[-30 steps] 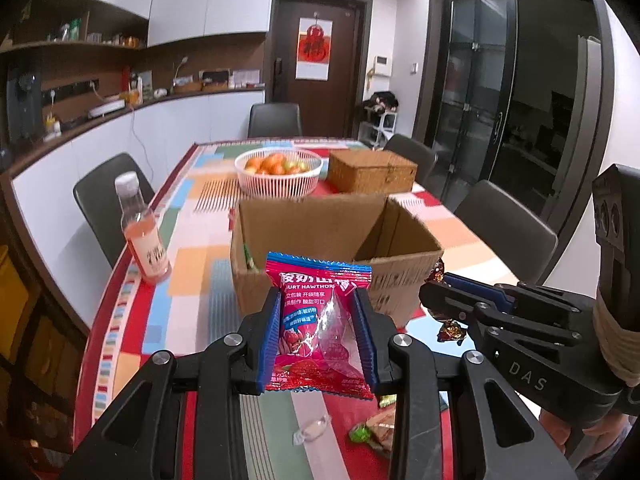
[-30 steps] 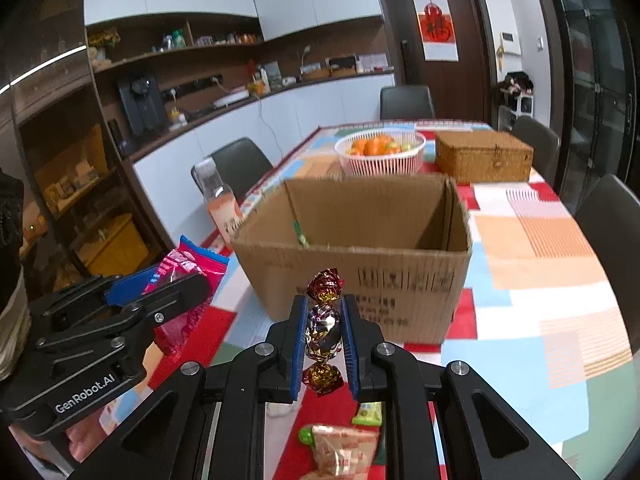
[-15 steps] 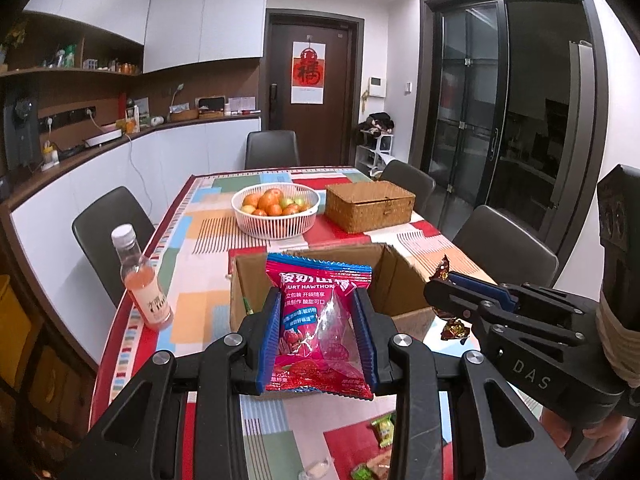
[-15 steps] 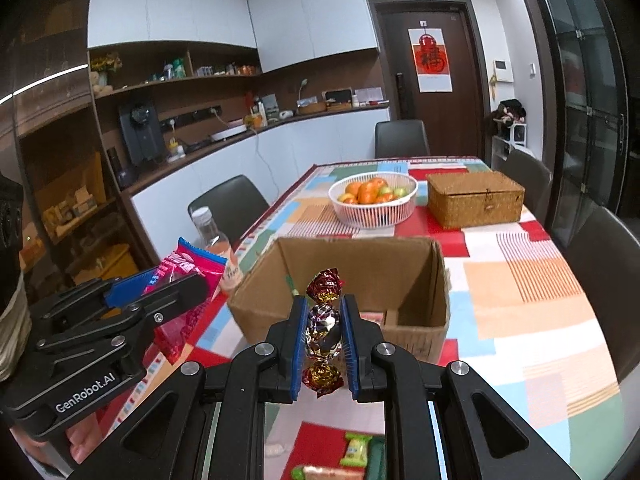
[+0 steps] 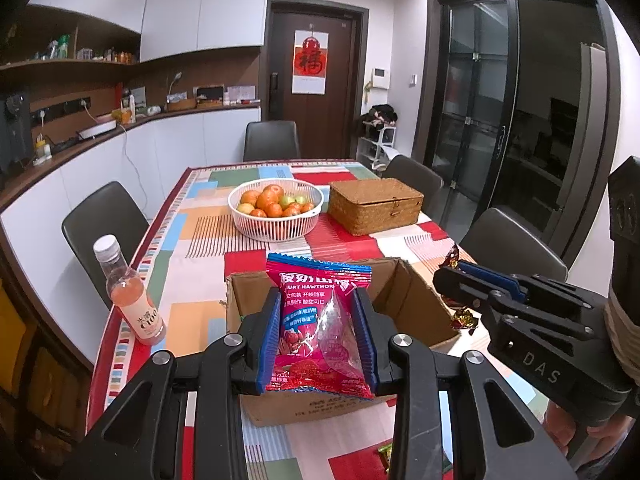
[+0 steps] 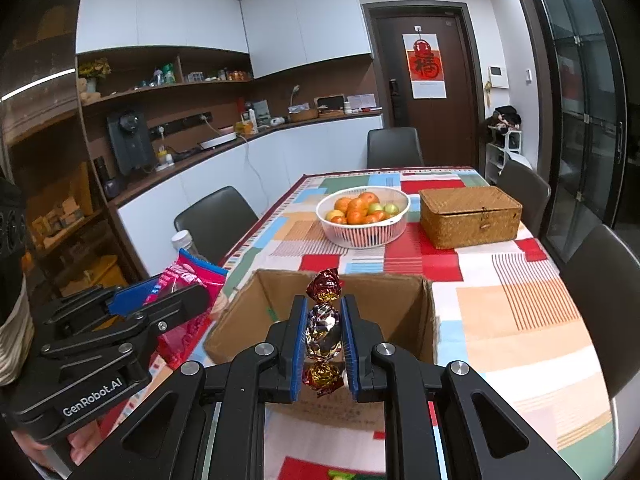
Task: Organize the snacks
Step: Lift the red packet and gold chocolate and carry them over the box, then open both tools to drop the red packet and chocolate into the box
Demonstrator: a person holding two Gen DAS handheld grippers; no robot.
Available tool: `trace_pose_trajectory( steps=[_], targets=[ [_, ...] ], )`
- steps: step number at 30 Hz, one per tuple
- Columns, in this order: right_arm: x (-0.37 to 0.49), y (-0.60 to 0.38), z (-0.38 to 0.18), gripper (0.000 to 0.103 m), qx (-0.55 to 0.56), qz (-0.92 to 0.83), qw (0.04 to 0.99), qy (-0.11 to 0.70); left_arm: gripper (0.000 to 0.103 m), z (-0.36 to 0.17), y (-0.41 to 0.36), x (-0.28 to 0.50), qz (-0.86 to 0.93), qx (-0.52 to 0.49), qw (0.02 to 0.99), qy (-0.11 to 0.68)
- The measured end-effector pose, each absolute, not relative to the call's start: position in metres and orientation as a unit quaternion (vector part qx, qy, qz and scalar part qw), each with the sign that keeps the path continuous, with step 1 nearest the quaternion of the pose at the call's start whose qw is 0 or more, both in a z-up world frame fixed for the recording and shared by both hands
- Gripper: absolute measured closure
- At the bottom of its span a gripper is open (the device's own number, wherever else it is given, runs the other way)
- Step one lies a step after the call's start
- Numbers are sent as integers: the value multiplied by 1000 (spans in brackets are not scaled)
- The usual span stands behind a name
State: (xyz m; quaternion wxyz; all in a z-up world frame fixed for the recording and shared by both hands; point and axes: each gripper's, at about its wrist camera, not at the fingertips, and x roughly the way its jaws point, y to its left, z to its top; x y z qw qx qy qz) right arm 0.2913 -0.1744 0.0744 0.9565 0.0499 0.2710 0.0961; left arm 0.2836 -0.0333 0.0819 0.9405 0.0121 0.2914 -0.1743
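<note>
Beneath both of my grippers stretches a dining table under a patchwork cloth of red, orange, blue, green and white blocks, ringed by dark chairs in a kitchen-dining room with white cabinets, a brown counter and a dark door bearing a red paper hanging. Near the table's front edge stands an open cardboard box, the landmark for what follows. My left gripper is clamped on a pink snack packet, held upright over the box's near wall; its printing reads "URT HAWTHOR" among Chinese characters. My right gripper is closed on a foil-wrapped candy, twisted at both ends, likewise above the box's near wall. Left of the box stands a capped bottle of pinkish drink, labelled "C100". Beyond the box sit a white basket of fruit and, to that basket's right, a lidded wicker box. In each wrist view the other gripper shows beside the box, marked "DAS" on the right one and "GenRobot.AI" on the left.
</note>
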Motion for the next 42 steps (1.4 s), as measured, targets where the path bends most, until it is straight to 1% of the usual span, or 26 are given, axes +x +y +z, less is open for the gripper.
trace_pose_trajectory(
  steps=[10, 23, 24, 25, 26, 27, 29, 34, 42],
  targets=[
    [328, -177, 59, 85, 46, 88, 948, 302, 69, 64, -38, 321, -166, 12, 932, 322],
    [354, -180, 42, 85, 44, 76, 939, 332, 68, 43, -50, 356, -167, 13, 916, 364],
    [355, -180, 42, 85, 43, 75, 939, 333, 67, 42, -51, 358, -163, 17, 916, 366],
    [357, -180, 41, 85, 40, 76, 938, 335, 64, 41, -52, 359, -156, 23, 917, 365],
    [358, -179, 41, 85, 36, 75, 938, 336, 53, 41, -52, 358, -149, 30, 919, 364],
    [357, -177, 40, 84, 30, 72, 938, 337, 44, 41, -51, 354, -144, 36, 921, 359],
    [354, -179, 39, 57, 30, 60, 939, 338, 44, 43, -46, 342, -141, 39, 926, 349],
    [325, -177, 41, 56, 21, 60, 946, 318, 44, 45, -37, 314, -139, 49, 930, 337],
    [284, -163, 40, 56, 11, 95, 945, 314, 43, 54, -26, 270, -146, 47, 936, 315]
  ],
)
